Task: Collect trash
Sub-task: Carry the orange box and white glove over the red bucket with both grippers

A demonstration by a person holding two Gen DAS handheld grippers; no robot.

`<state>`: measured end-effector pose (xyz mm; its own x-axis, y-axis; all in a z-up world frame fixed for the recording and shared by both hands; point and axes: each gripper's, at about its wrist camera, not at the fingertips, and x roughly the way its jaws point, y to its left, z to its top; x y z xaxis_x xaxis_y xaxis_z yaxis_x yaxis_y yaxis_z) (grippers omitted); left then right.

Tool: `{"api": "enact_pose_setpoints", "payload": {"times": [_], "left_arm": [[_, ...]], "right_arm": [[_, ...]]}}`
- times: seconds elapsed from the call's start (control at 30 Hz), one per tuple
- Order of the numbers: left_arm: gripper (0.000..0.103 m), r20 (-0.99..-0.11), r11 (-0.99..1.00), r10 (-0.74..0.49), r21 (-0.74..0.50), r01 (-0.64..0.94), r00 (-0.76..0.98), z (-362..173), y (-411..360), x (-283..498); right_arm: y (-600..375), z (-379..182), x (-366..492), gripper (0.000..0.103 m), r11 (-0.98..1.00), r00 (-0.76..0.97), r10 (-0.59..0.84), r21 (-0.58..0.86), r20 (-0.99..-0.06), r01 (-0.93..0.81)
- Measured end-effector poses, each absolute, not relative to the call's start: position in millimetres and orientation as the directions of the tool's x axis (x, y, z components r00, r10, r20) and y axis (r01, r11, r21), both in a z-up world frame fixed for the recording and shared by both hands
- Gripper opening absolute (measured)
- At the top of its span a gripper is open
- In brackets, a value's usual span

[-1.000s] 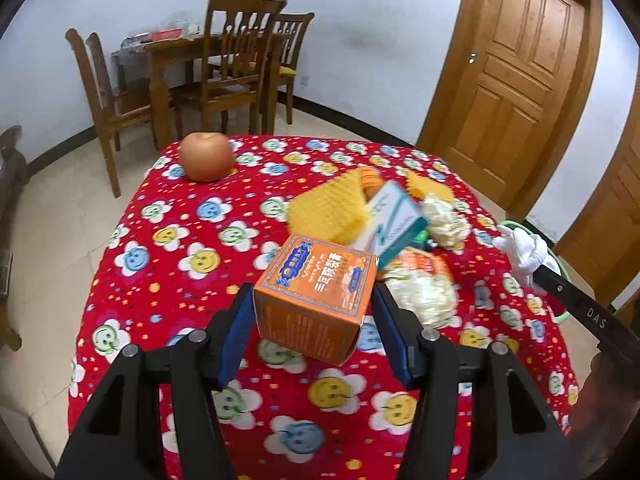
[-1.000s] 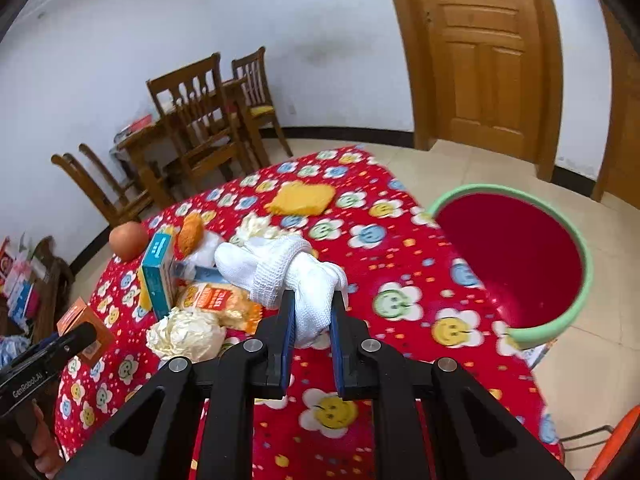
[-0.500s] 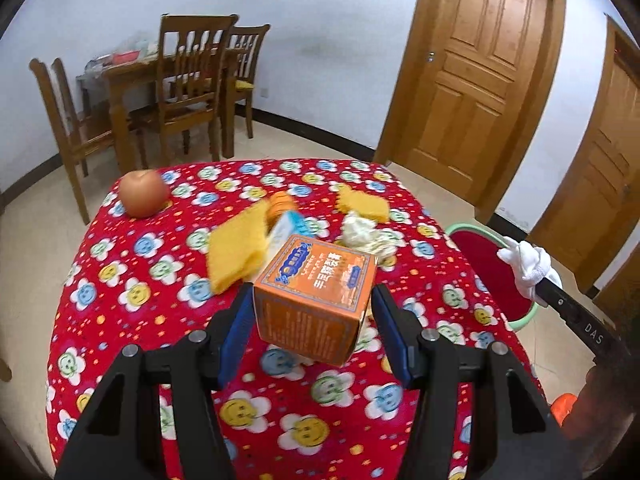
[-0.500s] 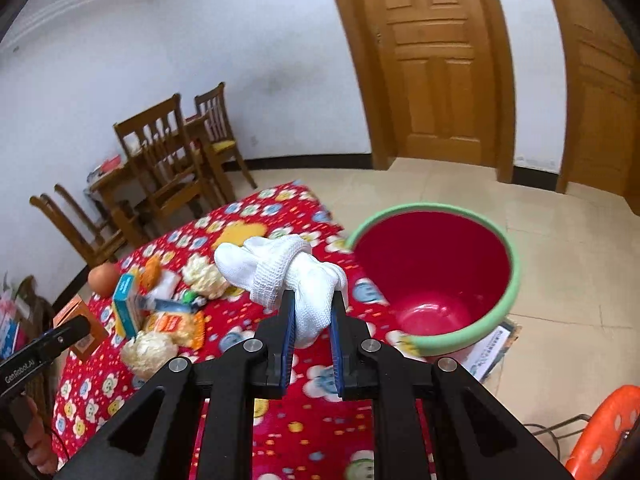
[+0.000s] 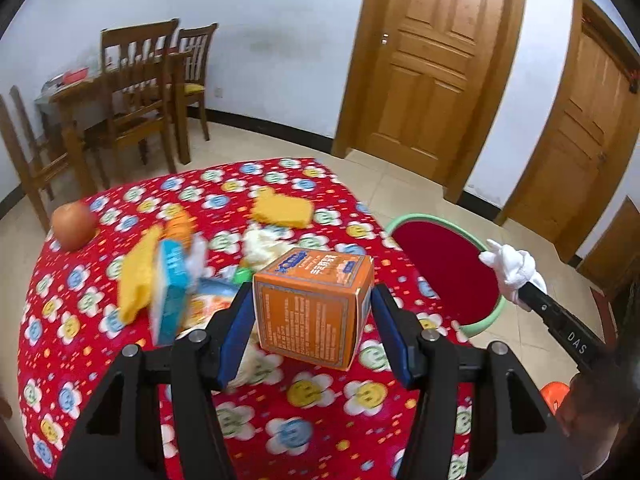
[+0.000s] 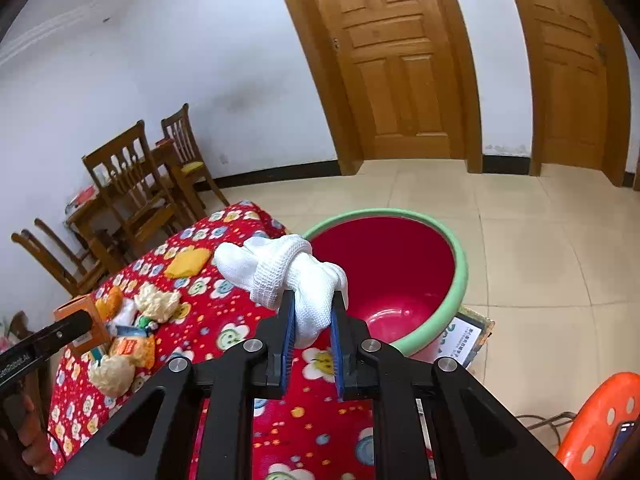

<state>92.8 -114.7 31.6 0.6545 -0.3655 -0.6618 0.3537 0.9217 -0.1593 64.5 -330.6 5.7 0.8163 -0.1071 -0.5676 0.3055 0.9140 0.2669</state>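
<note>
My left gripper (image 5: 314, 316) is shut on an orange carton (image 5: 312, 304), held above the red flowered tablecloth (image 5: 120, 360). The same orange carton (image 6: 82, 322) shows at the left of the right wrist view. My right gripper (image 6: 313, 314) is shut on a knotted white cloth bundle (image 6: 288, 272), which hangs near the table's edge, just short of the red bin with a green rim (image 6: 460, 276). In the left wrist view the white bundle (image 5: 510, 266) sits over the bin's rim (image 5: 486, 320).
On the table lie an apple (image 5: 72, 226), a blue box (image 5: 172, 292), yellow sponges (image 5: 284, 210), crumpled paper (image 6: 112, 374) and snack wrappers (image 6: 132, 346). Wooden chairs (image 5: 140, 92) stand behind. Two doors (image 6: 396, 76) face the tiled floor. An orange stool (image 6: 600, 424) is at the right.
Both grippers have swung right toward the bin with their loads still gripped. The bin now fills more of the right wrist view, and the table clutter has slid left.
</note>
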Motion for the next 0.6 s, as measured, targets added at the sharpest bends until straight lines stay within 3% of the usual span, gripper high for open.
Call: {"api": "enact_pose_setpoints", "payload": {"times": [0.6], "left_arm": [[0.059, -0.702, 0.88, -0.395, -0.104, 0.464, 0.592, 1.0, -210.5, 123.8]], "right_arm": [[-388.5, -17.6, 63.2, 0.016, 0.865, 0.781, -0.161, 0.294, -0.603, 0.406]]}}
